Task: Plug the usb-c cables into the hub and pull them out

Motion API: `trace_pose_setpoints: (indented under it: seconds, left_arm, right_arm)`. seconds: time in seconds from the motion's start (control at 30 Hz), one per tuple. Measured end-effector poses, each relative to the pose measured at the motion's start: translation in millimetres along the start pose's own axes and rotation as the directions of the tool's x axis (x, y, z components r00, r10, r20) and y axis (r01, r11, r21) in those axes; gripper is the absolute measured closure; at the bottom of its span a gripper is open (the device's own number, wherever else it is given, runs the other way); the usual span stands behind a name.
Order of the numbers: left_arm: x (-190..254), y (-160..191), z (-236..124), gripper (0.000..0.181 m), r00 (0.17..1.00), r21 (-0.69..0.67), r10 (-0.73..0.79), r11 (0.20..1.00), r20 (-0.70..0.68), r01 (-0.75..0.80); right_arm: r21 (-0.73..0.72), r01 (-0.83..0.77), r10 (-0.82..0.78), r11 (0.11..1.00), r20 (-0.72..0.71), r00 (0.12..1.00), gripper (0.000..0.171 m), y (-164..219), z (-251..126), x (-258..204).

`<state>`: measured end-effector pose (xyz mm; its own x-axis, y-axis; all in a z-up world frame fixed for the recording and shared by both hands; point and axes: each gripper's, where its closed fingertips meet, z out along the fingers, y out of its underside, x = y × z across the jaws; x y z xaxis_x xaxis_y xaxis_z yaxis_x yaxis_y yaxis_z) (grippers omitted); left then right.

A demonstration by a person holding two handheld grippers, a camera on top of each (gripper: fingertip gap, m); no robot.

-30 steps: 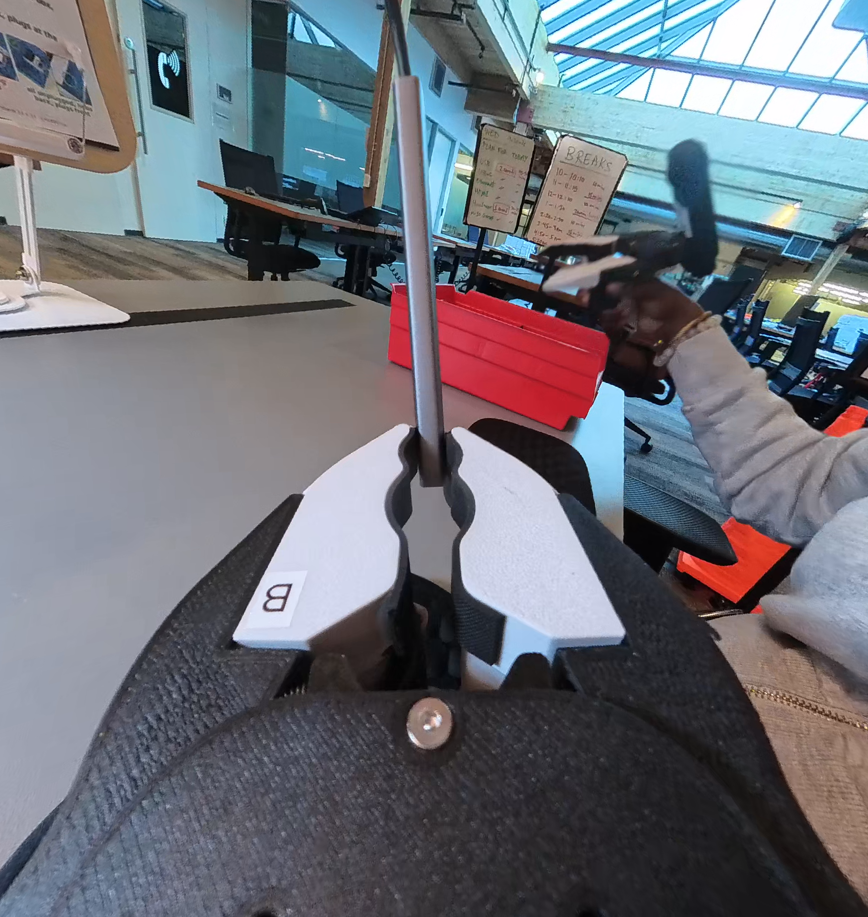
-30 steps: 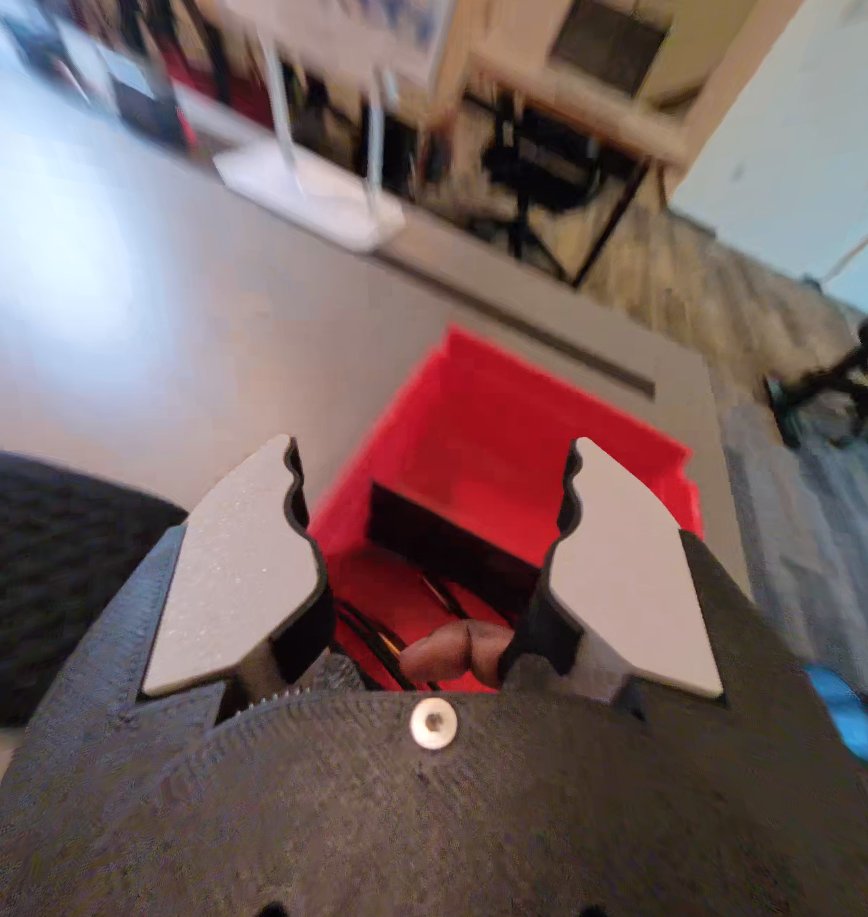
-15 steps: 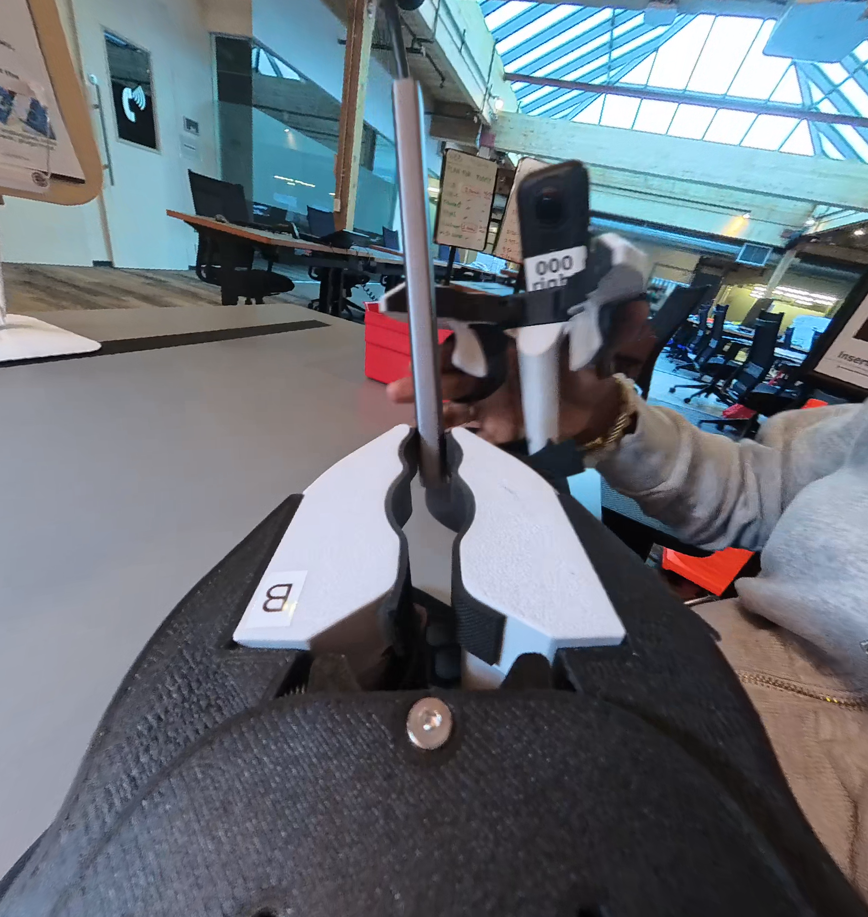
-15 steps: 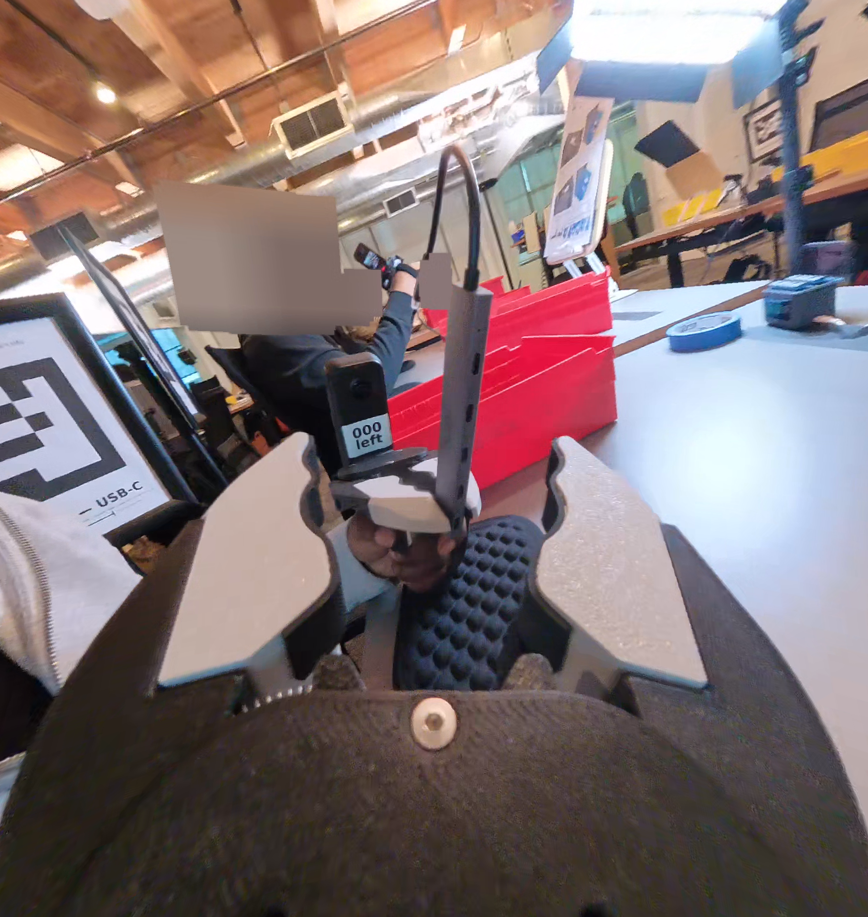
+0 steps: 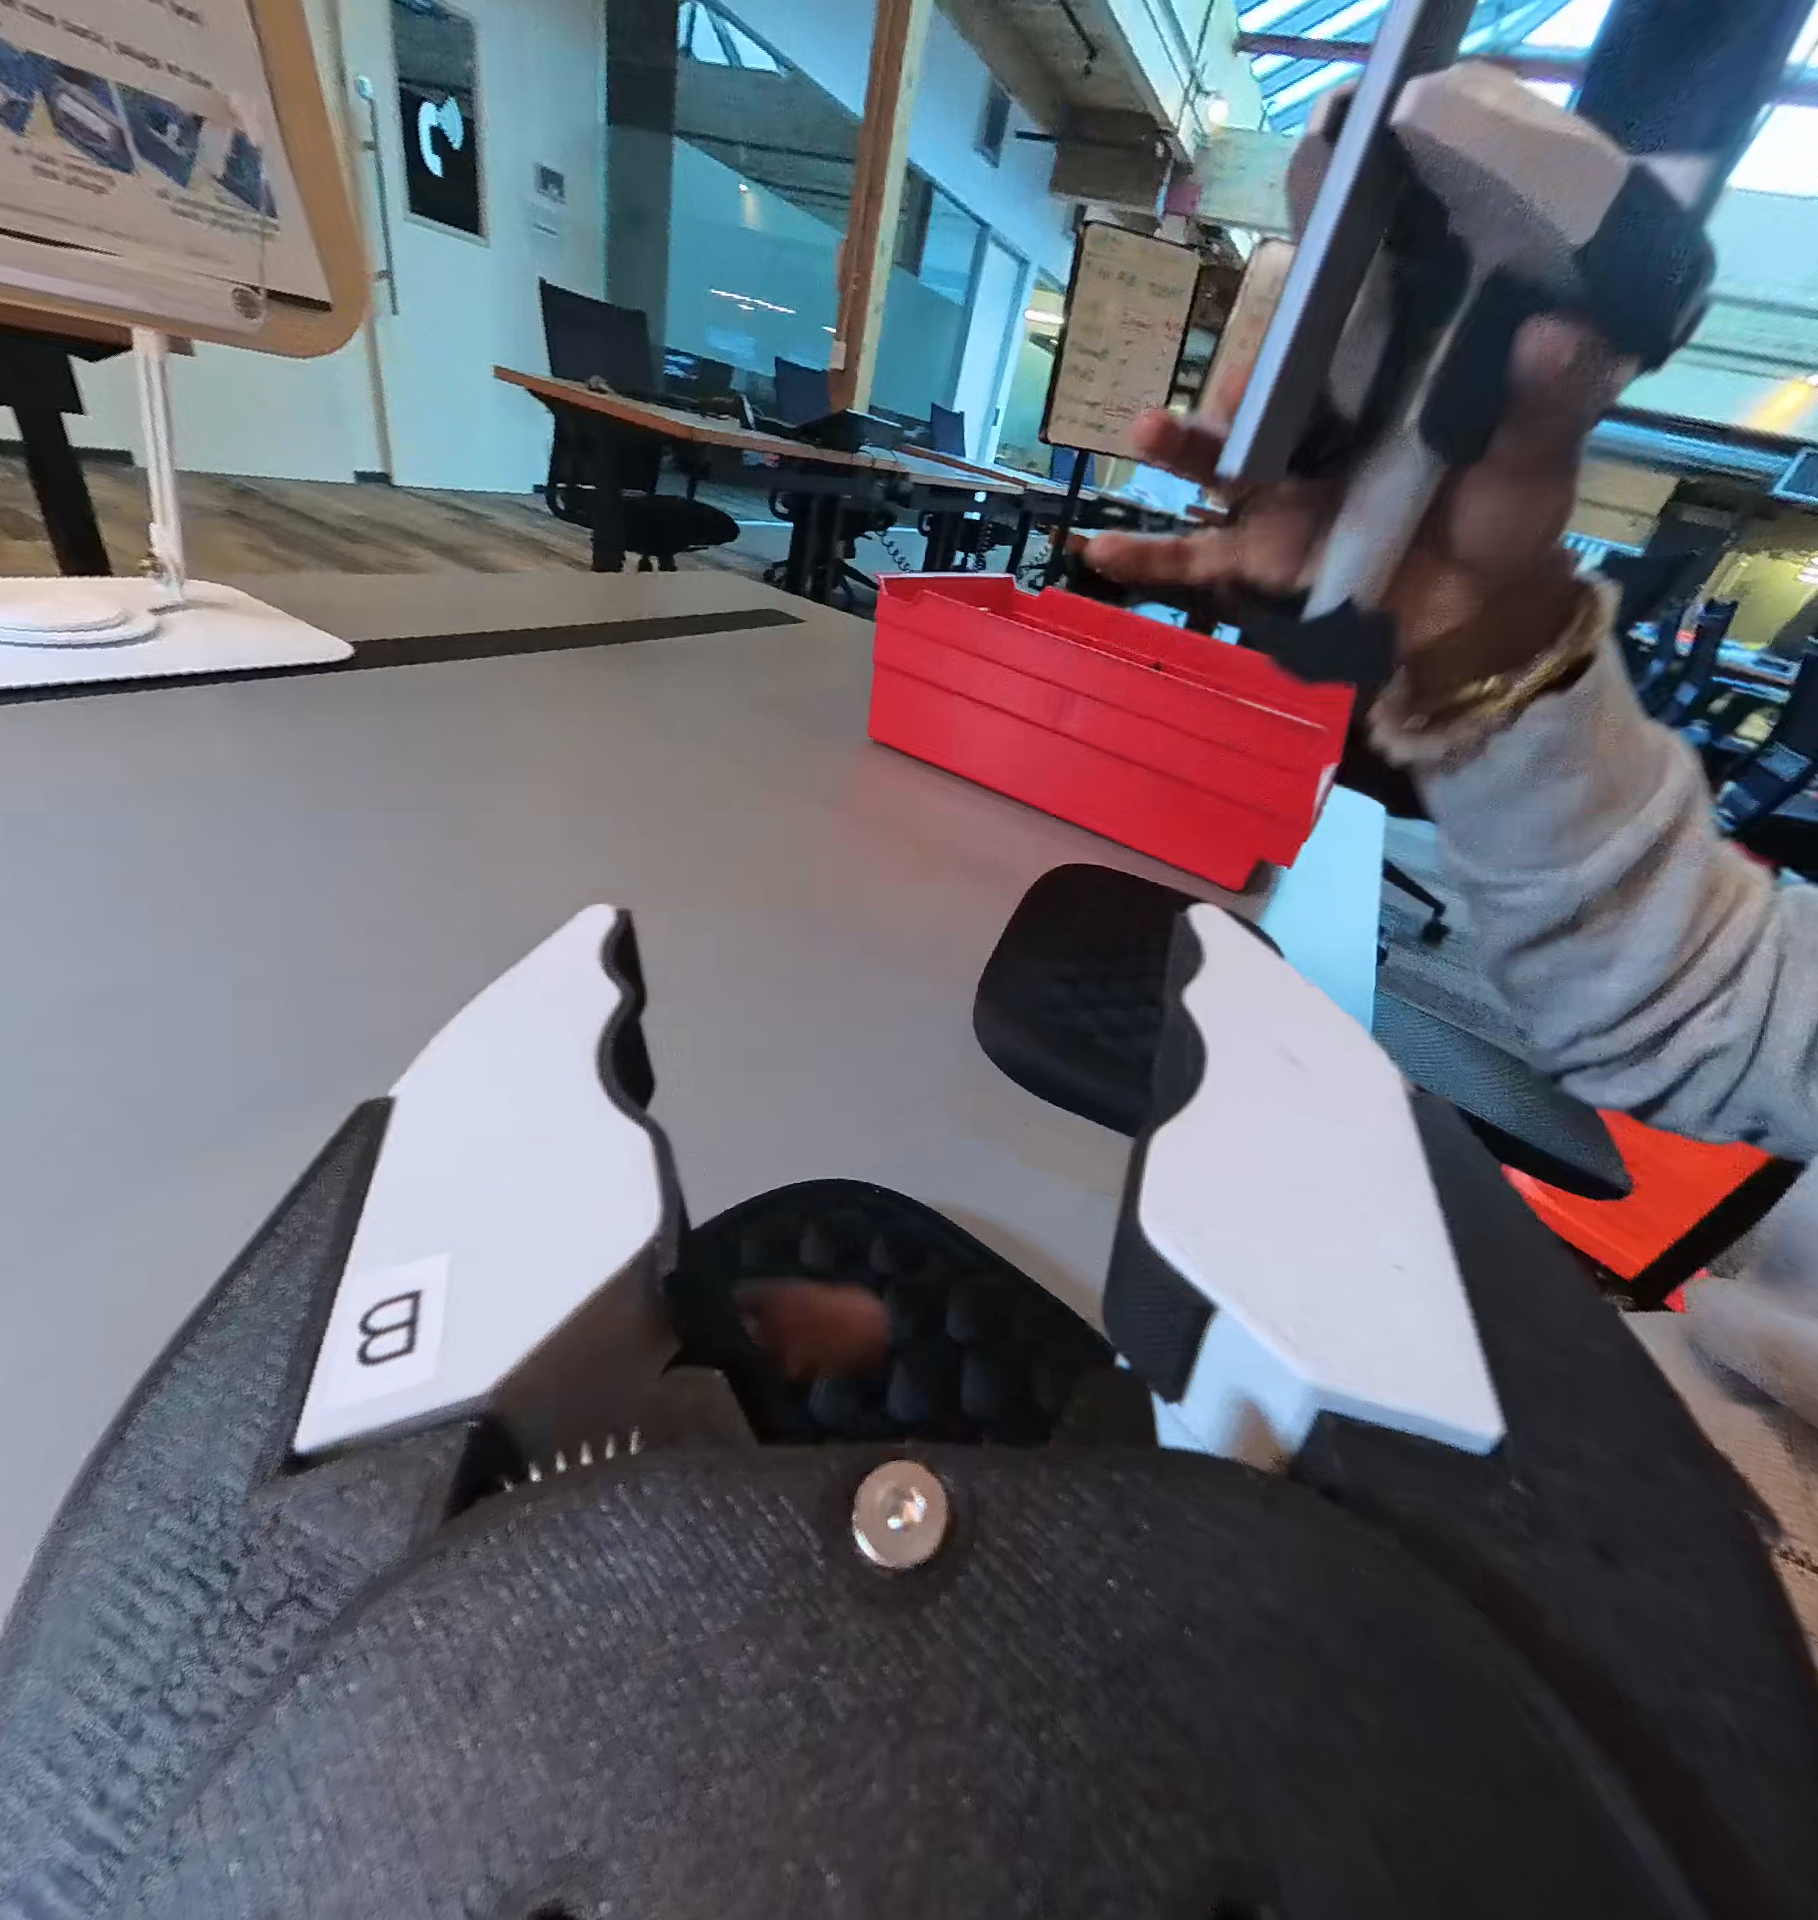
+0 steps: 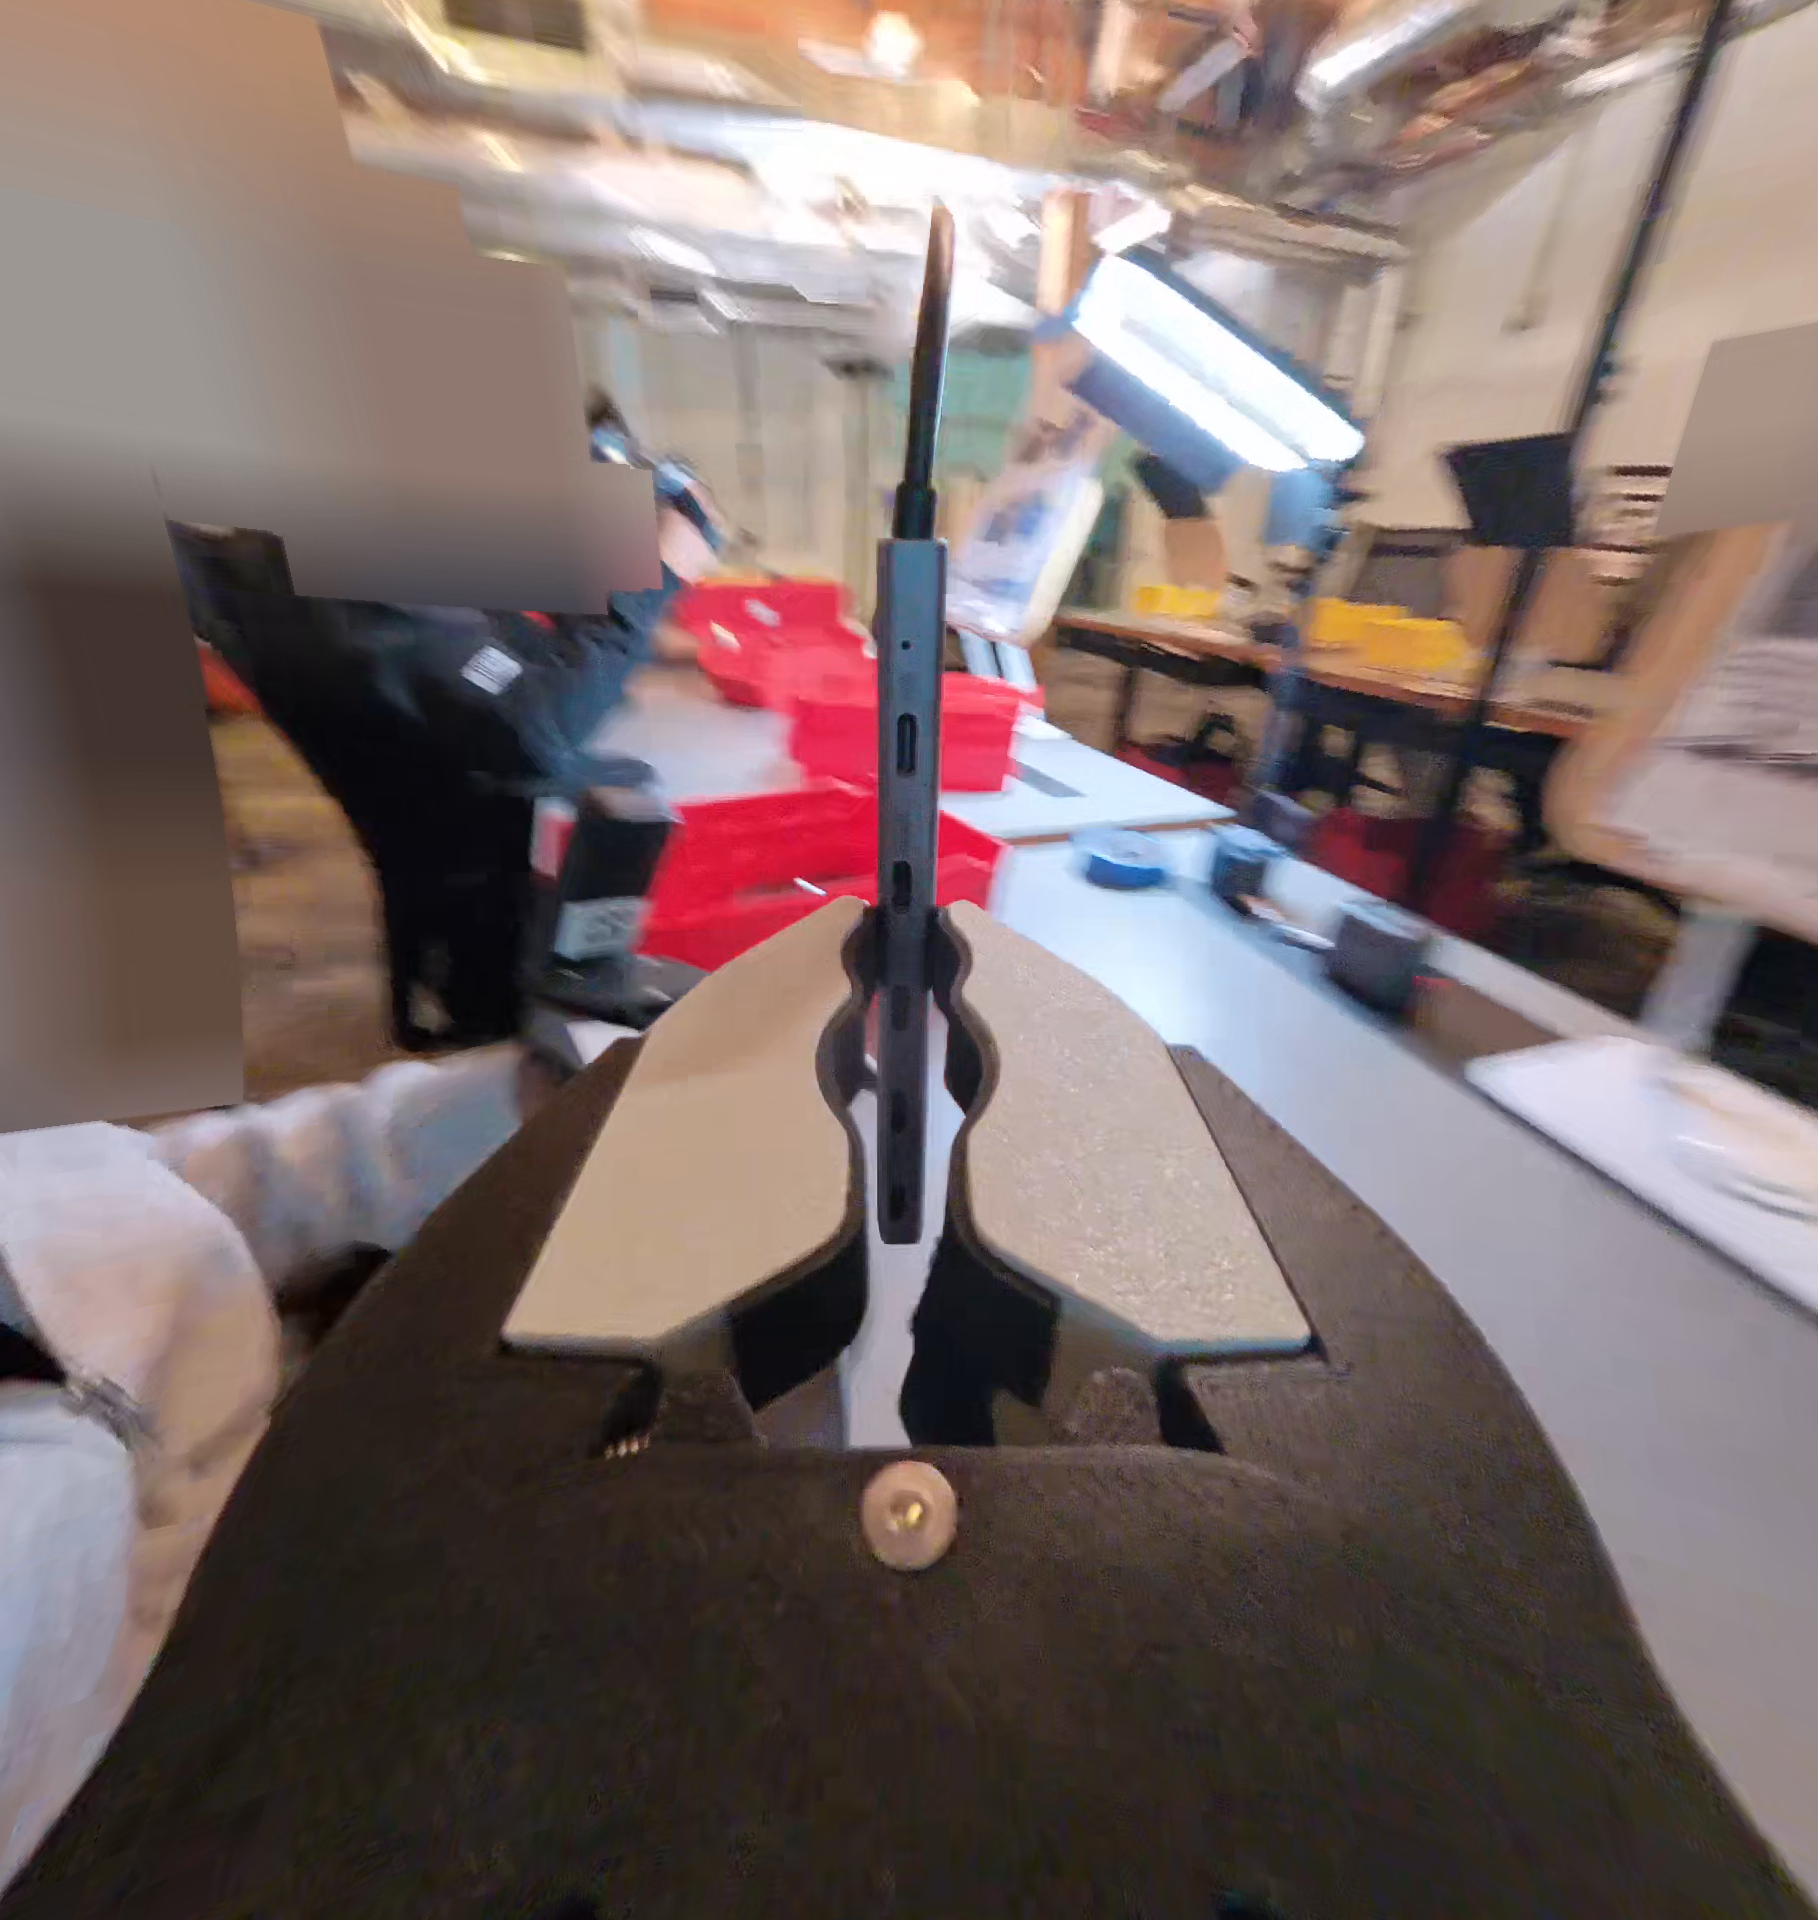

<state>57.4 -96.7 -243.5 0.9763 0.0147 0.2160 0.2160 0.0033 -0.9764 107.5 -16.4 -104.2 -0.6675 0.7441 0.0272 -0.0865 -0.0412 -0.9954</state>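
Observation:
My right gripper (image 6: 907,914) is shut on the lower end of a slim grey hub (image 6: 910,727). The hub stands upright between the fingers with its row of ports facing the camera. Its black lead (image 6: 931,364) runs up from its top end. In the left wrist view the hub (image 5: 1310,281) is held high at the upper right, above the table. My left gripper (image 5: 900,920) is open and empty, low over the grey table (image 5: 365,883). No loose usb-c cable shows in either view.
A red bin (image 5: 1092,717) stands at the table's far right edge. A black mesh chair back (image 5: 1071,987) sits just beyond my left fingers. A white sign stand base (image 5: 105,634) is at the far left. More red bins (image 6: 811,852) and a blue tape roll (image 6: 1123,857) lie behind the hub. One gripper's finger ends stand about 15 cm off the other's.
My left gripper let go of the hub and opened. My right gripper swung over from the red bin, closed on the hub and carried it up and to the right.

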Motion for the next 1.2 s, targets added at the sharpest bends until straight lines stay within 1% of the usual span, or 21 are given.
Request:
trace_pose_setpoints:
  seconds: [0.03,0.07,0.1,0.13,0.17,0.2,0.23,0.3,0.33,0.37,0.4,0.47,0.53,0.63,0.73,0.8,0.9,0.97,1.1,1.2]
  left_arm:
    - [-1.2,-1.0,-0.7,0.08,1.0,0.009,0.0,1.0,0.01,0.0]
    - [-2.2,-2.9,-1.8,0.079,1.0,0.023,-0.001,1.0,0.016,0.001]
    - [-3.4,-4.6,-2.9,0.078,1.0,0.036,-0.006,0.999,0.024,0.005]
    - [-5.1,-6.0,-3.8,0.076,0.999,0.047,-0.013,0.999,0.034,0.011]
    - [-6.1,-7.0,-4.5,0.076,0.999,0.054,-0.02,0.998,0.037,0.018]
    - [-7.1,-7.6,-4.9,0.075,0.999,0.059,-0.028,0.998,0.038,0.026]
    - [-8.2,-7.9,-5.0,0.075,0.998,0.06,-0.035,0.998,0.042,0.033]
    - [-9.4,-7.5,-4.4,0.075,0.998,0.055,-0.044,0.998,0.044,0.042]
    - [-10.0,-7.0,-4.0,0.075,0.998,0.052,-0.047,0.998,0.048,0.045]
    - [-10.2,-6.6,-3.6,0.075,0.998,0.048,-0.049,0.998,0.048,0.046]
    - [-10.5,-6.3,-3.3,0.075,0.998,0.045,-0.05,0.998,0.05,0.047]
    - [-11.8,-6.1,-2.9,0.075,0.997,0.043,-0.054,0.998,0.058,0.052]
    - [-12.1,-5.9,-2.7,0.075,0.997,0.041,-0.059,0.998,0.057,0.057]
    - [-12.8,-7.1,-3.8,0.075,0.996,0.051,-0.063,0.997,0.059,0.059]
    - [-14.2,-8.9,-5.6,0.075,0.995,0.068,-0.078,0.995,0.058,0.074]
    - [-15.7,-10.2,-6.9,0.075,0.994,0.08,-0.091,0.993,0.06,0.086]
    - [-16.0,-10.9,-7.5,0.075,0.994,0.086,-0.094,0.992,0.06,0.088]
    - [-15.0,-10.4,-7.0,0.075,0.995,0.081,-0.084,0.994,0.06,0.079]
    - [-11.5,-9.9,-6.3,0.075,0.997,0.072,-0.044,0.997,0.065,0.039]
    - [-10.0,-8.5,-5.1,0.075,0.997,0.059,-0.023,0.998,0.071,0.018]
  right_arm:
    - [-0.073,0.061,-0.066,0.995,-0.07,0.995,0.162,-8.1,-23.0,14.7]
    - [-0.177,0.114,-0.137,0.978,-0.121,0.983,0.162,-12.8,-47.8,28.3]
    - [-0.297,0.153,-0.214,0.943,-0.184,0.959,0.162,-16.2,-75.0,45.2]
    - [-0.416,0.188,-0.316,0.89,-0.263,0.912,0.162,-21.1,-105.0,66.6]
    - [-0.541,0.215,-0.435,0.813,-0.318,0.842,0.162,-26.0,-136.7,88.1]
    - [-0.653,0.22,-0.538,0.724,-0.336,0.773,0.162,-30.2,-167.2,106.1]
    - [-0.748,0.211,-0.616,0.63,-0.315,0.722,0.162,-31.5,-194.3,119.7]
    - [-0.898,0.159,-0.729,0.41,-0.218,0.648,0.162,-27.8,-243.6,142.9]
    - [-0.95,0.123,-0.763,0.286,-0.148,0.629,0.162,-23.0,-265.9,152.7]
    - [-0.979,0.097,-0.773,0.181,-0.081,0.63,0.161,-16.5,-282.7,160.0]
    - [-0.989,0.082,-0.759,0.123,-0.041,0.65,0.161,-8.5,-292.2,165.1]
    - [-0.997,0.066,-0.709,0.036,0.021,0.705,0.162,11.8,-301.7,173.8]
    - [-0.996,0.062,-0.674,-0.059,0.086,0.733,0.162,31.4,-307.3,188.1]
    - [-0.989,0.038,-0.573,-0.141,0.113,0.812,0.162,65.2,-309.1,204.7]
    - [-0.977,0.052,-0.499,-0.206,0.15,0.854,0.162,93.1,-308.2,222.0]
    - [-0.968,0.074,-0.481,-0.239,0.184,0.857,0.162,105.7,-305.6,231.9]
    - [-0.944,0.11,-0.479,-0.311,0.255,0.84,0.162,117.1,-301.8,242.8]
    - [-0.929,0.146,-0.479,-0.34,0.305,0.823,0.161,124.4,-297.1,246.8]
    - [-0.909,0.213,-0.494,-0.36,0.379,0.782,0.161,136.2,-287.3,250.5]
    - [-0.911,0.224,-0.51,-0.346,0.383,0.77,0.158,140.6,-282.3,249.9]
